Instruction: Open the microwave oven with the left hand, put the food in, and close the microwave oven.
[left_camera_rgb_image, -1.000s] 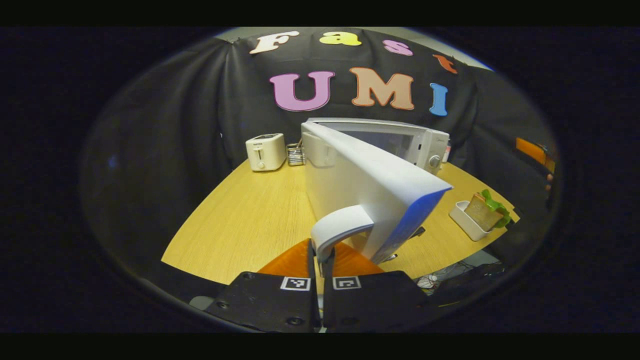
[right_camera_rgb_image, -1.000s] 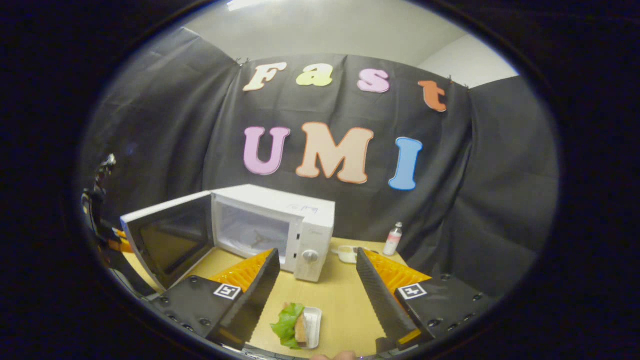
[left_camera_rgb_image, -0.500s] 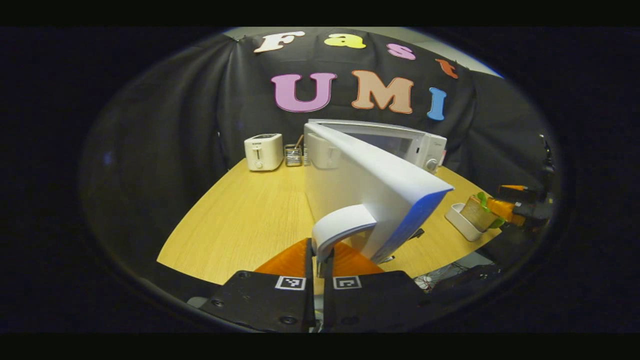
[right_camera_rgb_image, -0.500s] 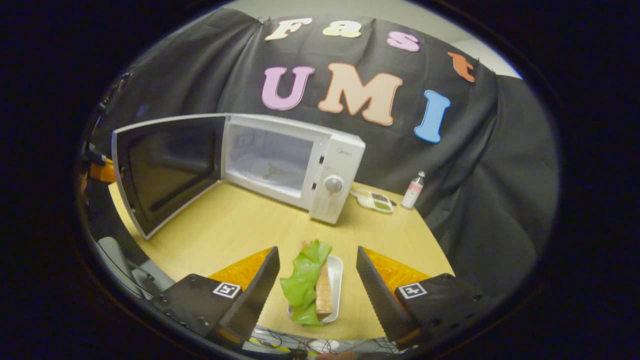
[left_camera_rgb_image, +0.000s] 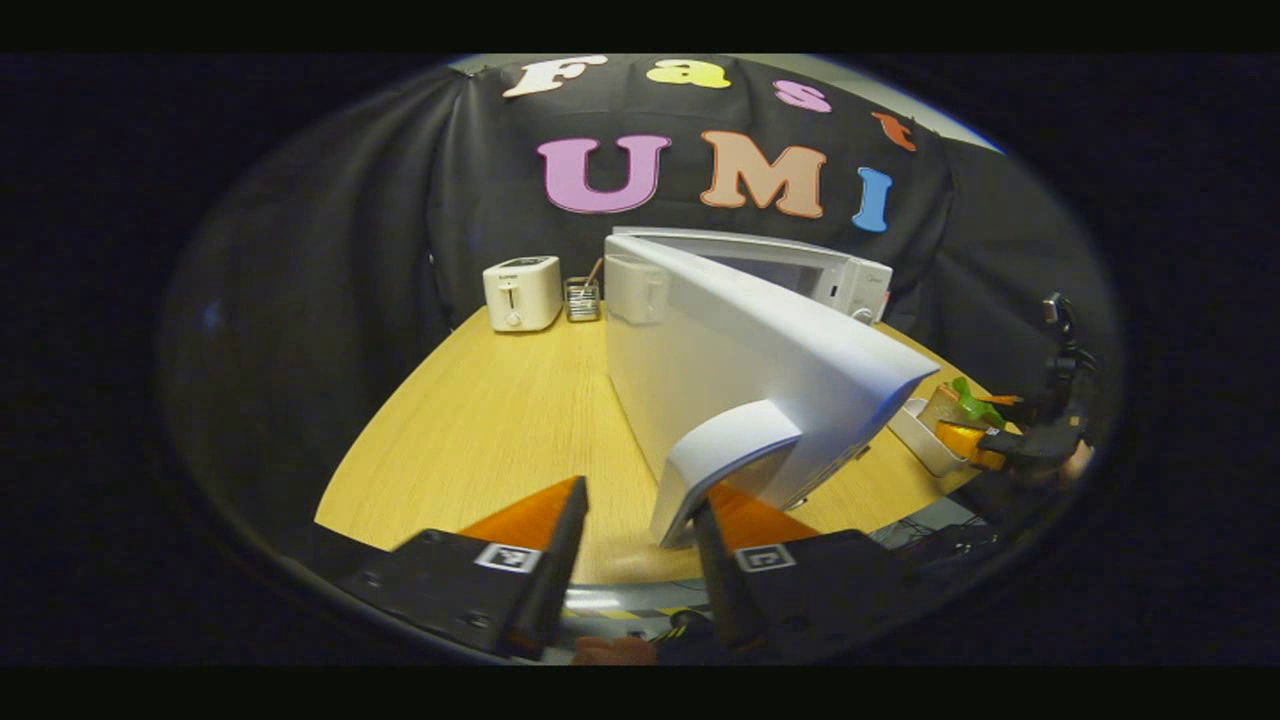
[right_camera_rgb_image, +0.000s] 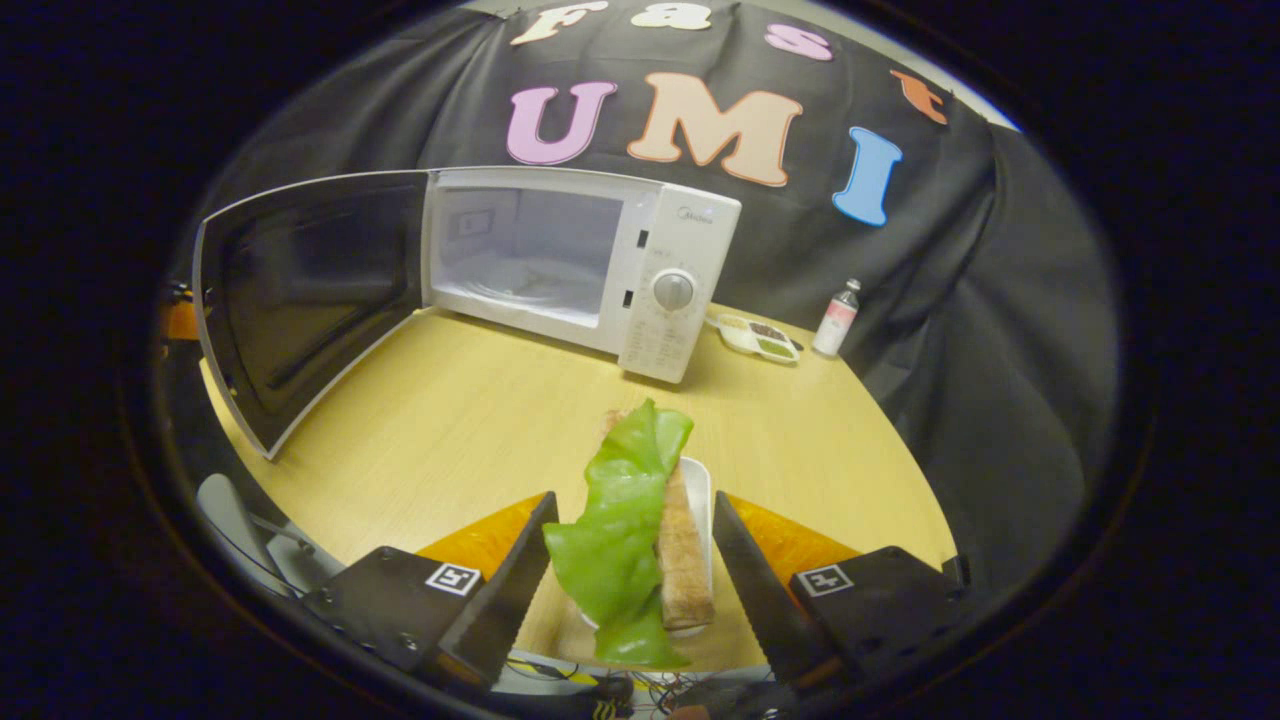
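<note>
My left gripper (left_camera_rgb_image: 630, 540) is spread wide, the curved white door handle (left_camera_rgb_image: 722, 462) between its fingers, untouched. My right gripper (right_camera_rgb_image: 632, 575) is wide too, straddling the lettuce-and-bread sandwich (right_camera_rgb_image: 640, 530) in its small white tray (right_camera_rgb_image: 698, 490), not pinching. The open white microwave door (right_camera_rgb_image: 300, 290) juts across the round wooden table (right_camera_rgb_image: 450, 420); the white microwave oven (right_camera_rgb_image: 600, 260) stands behind. Farther back: white toaster (left_camera_rgb_image: 520, 292), small pink-capped bottle (right_camera_rgb_image: 836, 318).

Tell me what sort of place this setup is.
Probably a staged kitchen corner in a recording booth: a microwave oven with its door open and a toaster stand on a wooden table backed by black cloth.
</note>
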